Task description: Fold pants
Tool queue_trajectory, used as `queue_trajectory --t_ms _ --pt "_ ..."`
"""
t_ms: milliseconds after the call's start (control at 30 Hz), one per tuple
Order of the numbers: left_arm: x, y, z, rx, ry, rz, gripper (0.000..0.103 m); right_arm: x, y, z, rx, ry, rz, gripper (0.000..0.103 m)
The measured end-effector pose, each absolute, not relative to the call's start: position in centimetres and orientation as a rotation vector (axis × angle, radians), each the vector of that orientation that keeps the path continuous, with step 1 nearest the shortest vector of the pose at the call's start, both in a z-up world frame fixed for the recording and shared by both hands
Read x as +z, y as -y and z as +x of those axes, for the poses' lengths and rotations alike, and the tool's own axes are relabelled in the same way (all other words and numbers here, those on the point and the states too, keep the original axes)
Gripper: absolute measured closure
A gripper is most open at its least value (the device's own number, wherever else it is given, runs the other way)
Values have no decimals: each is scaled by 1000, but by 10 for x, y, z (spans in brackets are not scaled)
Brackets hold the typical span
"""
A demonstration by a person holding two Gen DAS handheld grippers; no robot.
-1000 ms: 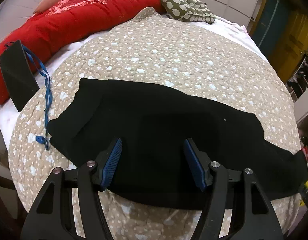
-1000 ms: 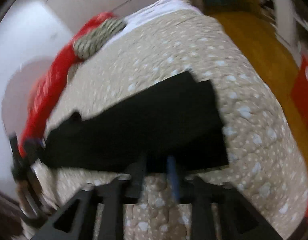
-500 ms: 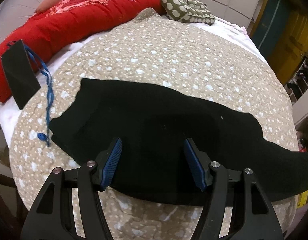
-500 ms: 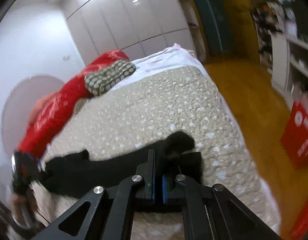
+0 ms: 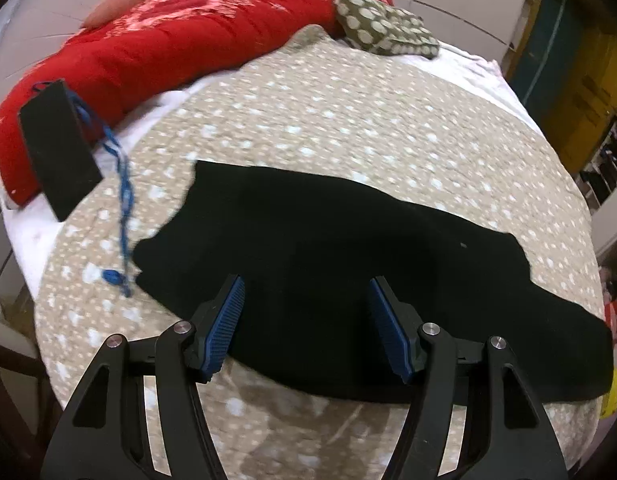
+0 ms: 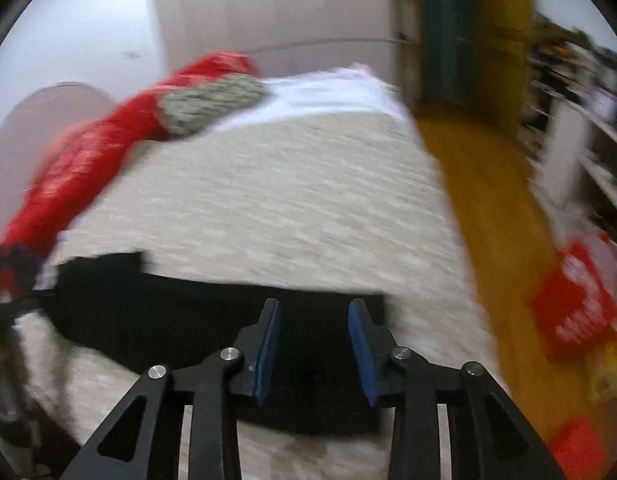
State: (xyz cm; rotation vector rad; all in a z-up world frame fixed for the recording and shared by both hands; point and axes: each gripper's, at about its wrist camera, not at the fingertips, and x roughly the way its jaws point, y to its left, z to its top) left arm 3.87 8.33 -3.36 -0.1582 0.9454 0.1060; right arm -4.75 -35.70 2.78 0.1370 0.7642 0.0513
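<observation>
The black pants (image 5: 348, 272) lie flat in a long band across the beige spotted quilt (image 5: 348, 120) near the bed's front edge. The left tongs (image 5: 306, 320) are wide open above the near edge of the cloth, holding nothing. The right tongs (image 6: 314, 344), in a blurred view, are parted over the pants' right end, also empty

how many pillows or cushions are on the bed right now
2. A long red pillow lies along the bed's far-left edge, and a green spotted cushion sits at its far end. Others may be out of view.
</observation>
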Motion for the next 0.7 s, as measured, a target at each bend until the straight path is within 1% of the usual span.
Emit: queue_trajectory --t_ms 133,200,300,367,433,467,567,600,633,700 --pt "-38 -102 38 148 -956 -179 39 6 278 6 320 -785 160 69" --pt "-40 -109 38 145 -962 -188 39 -10 238 34 414 -830 161 69" --pt "-40 -114 36 148 -960 -187 39 -31 192 74 477 -879 125 69" --pt "-35 -120 32 193 -926 -166 39 -41 175 89 484 -901 111 69" --pt "-34 -127 32 191 -918 -183 39 -47 165 96 512 -898 114 84" --pt "-38 -132 34 199 -933 -190 39 -48 159 100 484 -893 84 94" --pt "-56 -146 43 250 -989 -200 39 -46 152 109 435 -886 27 94" --pt "-61 -149 44 247 -1000 -216 37 -46 148 110 412 -879 -5 94" --pt "-64 -151 44 247 -999 -223 31 -50 142 114 394 -884 -43 95" --pt "-66 -153 45 257 -997 -230 29 -60 137 116 349 -889 -100 95"
